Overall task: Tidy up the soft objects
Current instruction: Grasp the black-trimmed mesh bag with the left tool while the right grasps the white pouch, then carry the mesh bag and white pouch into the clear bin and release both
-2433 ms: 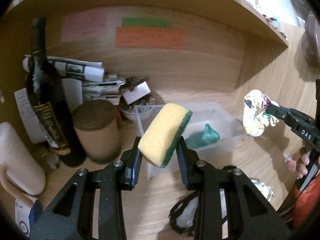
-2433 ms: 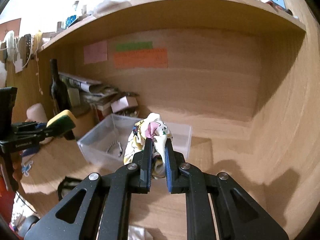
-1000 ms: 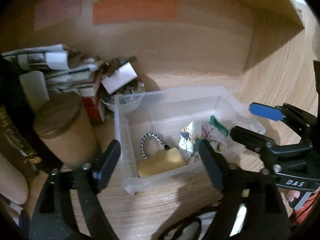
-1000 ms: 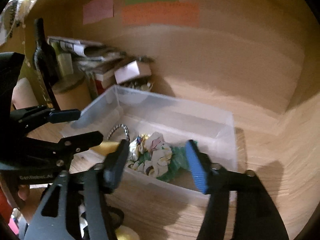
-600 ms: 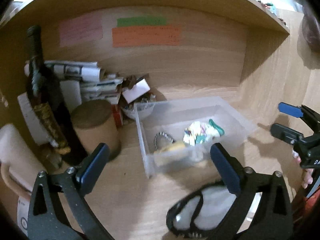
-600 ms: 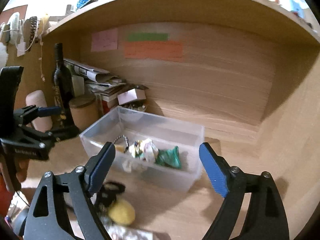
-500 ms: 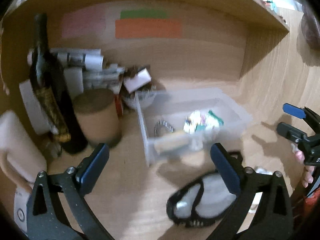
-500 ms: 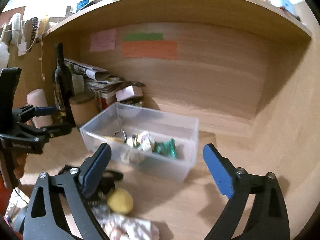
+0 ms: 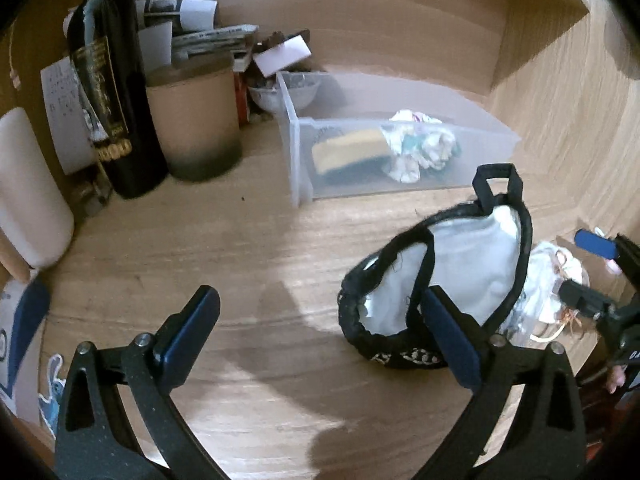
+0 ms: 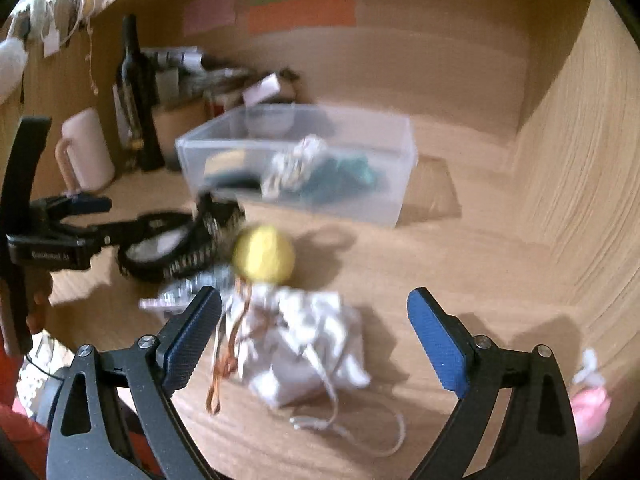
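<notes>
Left tongs [image 9: 320, 332] spread wide, empty, w/ black-trimmed white pouch [image 9: 452, 276] by right finger on counter [image 9: 240, 240]. Right tongs [image 10: 314, 334] also spread, empty, over crumpled white cloth bag [image 10: 304, 344], yellow ball [image 10: 262, 254] just beyond. Clear bin [image 9: 400, 152] near back holds sponge [image 9: 348, 154] & patterned scrunchie [image 9: 420, 146].

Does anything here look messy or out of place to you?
Several soft things lie loose on the desk outside the clear bin: a crumpled white drawstring pouch, a yellow ball and a black-edged mask. The sponge and patterned cloth are already inside.
</notes>
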`<state>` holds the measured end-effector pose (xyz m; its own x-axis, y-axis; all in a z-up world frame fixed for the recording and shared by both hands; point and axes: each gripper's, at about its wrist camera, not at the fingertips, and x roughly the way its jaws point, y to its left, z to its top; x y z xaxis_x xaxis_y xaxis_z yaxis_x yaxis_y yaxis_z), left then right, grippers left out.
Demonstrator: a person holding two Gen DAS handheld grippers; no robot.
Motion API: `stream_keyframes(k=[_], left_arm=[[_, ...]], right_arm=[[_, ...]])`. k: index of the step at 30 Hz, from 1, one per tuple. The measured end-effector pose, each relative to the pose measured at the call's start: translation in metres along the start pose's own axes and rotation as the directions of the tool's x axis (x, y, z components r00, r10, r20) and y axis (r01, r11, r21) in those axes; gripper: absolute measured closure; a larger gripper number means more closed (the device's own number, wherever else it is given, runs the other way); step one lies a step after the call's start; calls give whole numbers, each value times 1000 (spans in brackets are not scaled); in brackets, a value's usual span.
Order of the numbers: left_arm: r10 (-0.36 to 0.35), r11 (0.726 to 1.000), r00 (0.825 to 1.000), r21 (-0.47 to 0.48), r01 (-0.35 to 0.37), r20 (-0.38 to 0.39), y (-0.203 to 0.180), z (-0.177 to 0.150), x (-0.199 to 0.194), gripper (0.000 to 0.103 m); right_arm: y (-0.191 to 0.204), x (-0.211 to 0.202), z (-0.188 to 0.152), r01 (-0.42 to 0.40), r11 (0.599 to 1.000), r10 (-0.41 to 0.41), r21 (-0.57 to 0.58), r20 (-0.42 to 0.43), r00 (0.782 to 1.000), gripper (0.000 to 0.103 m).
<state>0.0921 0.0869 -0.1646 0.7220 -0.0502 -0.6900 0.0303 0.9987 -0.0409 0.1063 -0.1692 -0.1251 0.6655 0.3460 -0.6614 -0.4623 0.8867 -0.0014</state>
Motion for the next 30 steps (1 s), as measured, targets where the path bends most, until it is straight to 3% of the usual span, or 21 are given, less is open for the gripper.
stream_keyframes(k=[3,5,12,14,19,30], left_arm=[[-22,1000,1000,9,22,-22,-4,-3,4,19],[-50,999,998,14,51,-45,-7,-5,7,27],[-111,993,991,37,114,-71,-18,-6,12,65],[-108,993,992,40,111,-72,-19,-5,13,68],[-107,994,993,31,108,-57,-15,0,8,84],[-111,994,988,19,110,107,-5,37,-35,90]], right_arm=[[2,8,-10,-19,1000,19,7,-41,999,12],[2,13,-16,-24,1000,25,16,-61,998,28],[-1,14,-18,-33,999,34,22,-67,997,66],[-4,13,-16,-24,999,25,23,-59,998,73],[-14,7,-12,2,999,-1,42,-33,999,77],[-28,-22,23,44,998,-50,54,118,992,78]])
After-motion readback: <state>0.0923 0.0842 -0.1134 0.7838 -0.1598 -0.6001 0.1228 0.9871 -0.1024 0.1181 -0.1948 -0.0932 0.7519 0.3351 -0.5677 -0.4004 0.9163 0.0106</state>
